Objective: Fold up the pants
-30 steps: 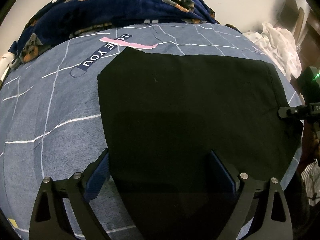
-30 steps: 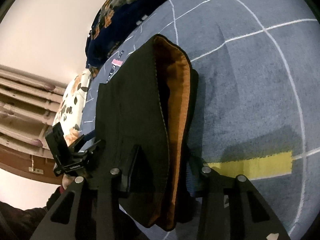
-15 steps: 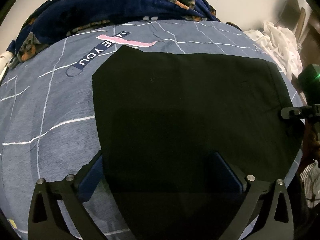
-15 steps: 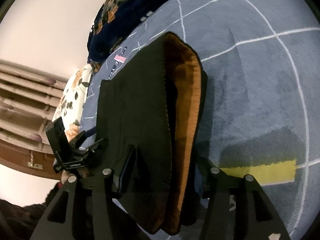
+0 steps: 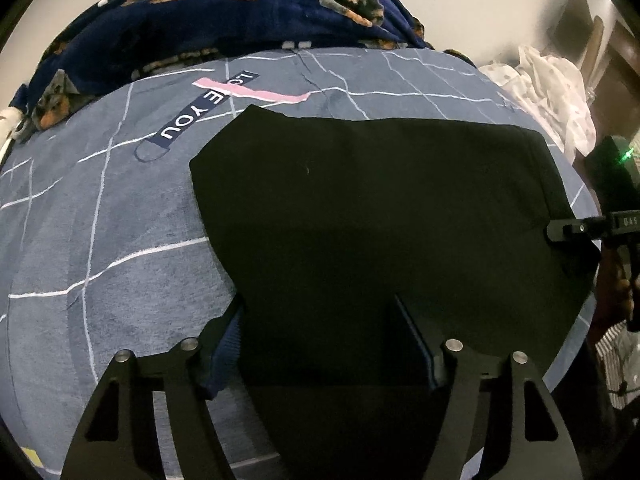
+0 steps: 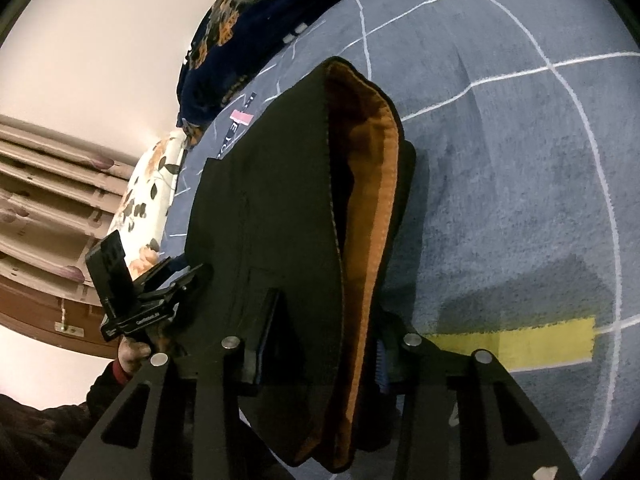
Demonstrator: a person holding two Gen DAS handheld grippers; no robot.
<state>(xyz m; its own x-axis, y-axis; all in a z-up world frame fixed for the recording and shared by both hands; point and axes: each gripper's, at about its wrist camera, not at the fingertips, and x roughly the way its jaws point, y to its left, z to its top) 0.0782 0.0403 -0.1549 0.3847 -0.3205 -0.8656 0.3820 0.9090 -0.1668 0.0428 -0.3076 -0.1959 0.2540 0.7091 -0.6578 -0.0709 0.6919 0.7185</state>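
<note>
Where the grey-blue bedsheet [image 5: 120, 240] reads "YOU" on a dark strip, the black pants [image 5: 380, 208] lie folded on the bed, their orange lining [image 6: 372, 208] showing. The left gripper [image 5: 324, 344] and right gripper [image 6: 320, 340] each have fingers spread around the cloth's edge.

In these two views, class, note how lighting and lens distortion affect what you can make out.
Left wrist view: dim light turns the pants into a featureless black patch; the fisheye bows the bedsheet lines. Right wrist view: the orange lining reads clearly; the tongs cast a shadow over the yellow stripe.
</note>
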